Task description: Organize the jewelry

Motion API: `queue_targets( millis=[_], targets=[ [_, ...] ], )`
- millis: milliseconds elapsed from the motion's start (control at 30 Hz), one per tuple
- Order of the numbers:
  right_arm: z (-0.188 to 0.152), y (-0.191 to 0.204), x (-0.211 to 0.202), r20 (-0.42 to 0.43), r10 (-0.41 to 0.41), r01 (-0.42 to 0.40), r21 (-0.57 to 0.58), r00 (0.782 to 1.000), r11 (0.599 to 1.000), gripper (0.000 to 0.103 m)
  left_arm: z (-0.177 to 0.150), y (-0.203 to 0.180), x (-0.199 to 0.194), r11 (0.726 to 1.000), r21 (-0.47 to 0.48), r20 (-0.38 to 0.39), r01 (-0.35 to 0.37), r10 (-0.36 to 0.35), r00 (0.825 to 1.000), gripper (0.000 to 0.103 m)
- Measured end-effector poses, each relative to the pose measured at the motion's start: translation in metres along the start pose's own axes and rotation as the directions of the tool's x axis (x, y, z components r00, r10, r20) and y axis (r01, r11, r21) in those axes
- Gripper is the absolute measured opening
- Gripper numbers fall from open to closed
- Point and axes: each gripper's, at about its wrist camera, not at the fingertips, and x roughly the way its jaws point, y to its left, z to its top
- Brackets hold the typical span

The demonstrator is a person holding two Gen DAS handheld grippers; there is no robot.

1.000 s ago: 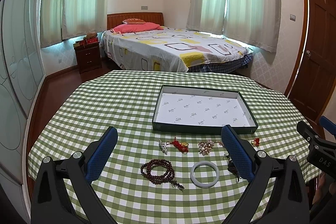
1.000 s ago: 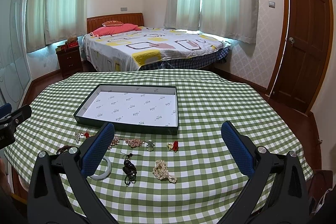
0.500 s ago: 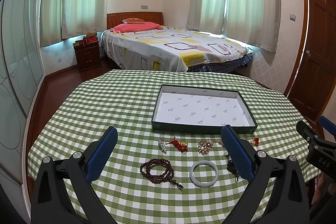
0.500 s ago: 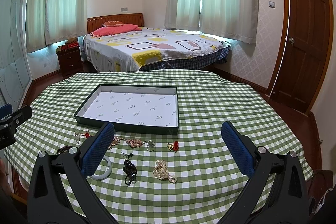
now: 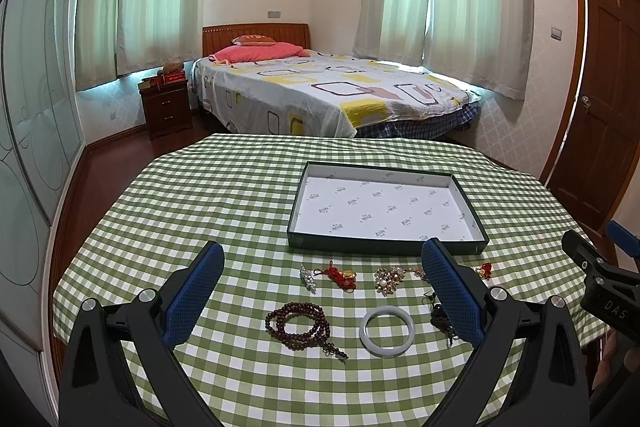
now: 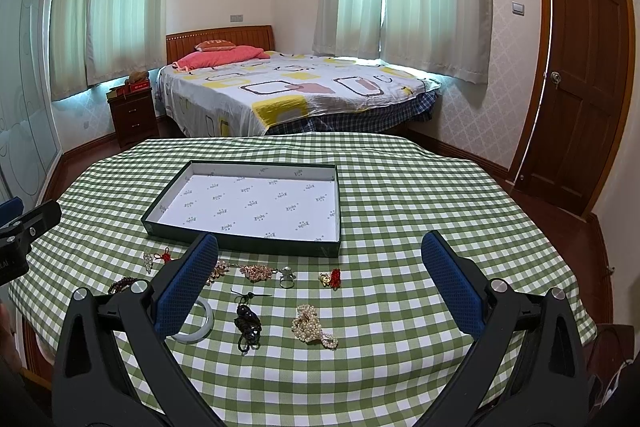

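A shallow dark green box (image 5: 384,250) with a white printed lining sits empty on the green checked tablecloth (image 5: 224,211); the right wrist view shows the same box (image 6: 240,241). Several jewelry pieces lie in front of it: a brown bead bracelet (image 5: 298,323), a pale jade bangle (image 5: 385,331), a red knot charm (image 5: 338,275), a pearl cluster (image 6: 312,325) and a dark pendant (image 6: 247,323). My left gripper (image 5: 324,275) hovers open above the beads and bangle. My right gripper (image 6: 320,267) hovers open above the pearls, holding nothing.
The round table ends close to both grippers at the front. A bed (image 5: 328,91) stands beyond the table, a nightstand (image 5: 166,105) to its left, a wooden door (image 6: 580,67) at the right. The right gripper's body (image 5: 600,287) shows at the left view's right edge.
Nothing has been picked up or let go. The left wrist view has shifted very slightly; both grippers stay open and nearly still.
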Motion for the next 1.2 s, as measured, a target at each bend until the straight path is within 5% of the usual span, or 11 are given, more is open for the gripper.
queue_targets(
  millis=[733,1200],
  targets=[
    [-0.008,0.001,0.01,-0.009,0.024,-0.024,0.008,1.0,1.0,0.099,-0.009,0.008,0.014,0.999,-0.028,-0.032,0.022,-0.023,0.999,0.096],
    [-0.058,-0.008,0.082,-0.164,0.048,-0.042,0.039,0.985,0.998,0.099,-0.066,0.032,0.097,0.995,-0.098,-0.259,0.034,-0.059,0.964,0.096]
  ],
)
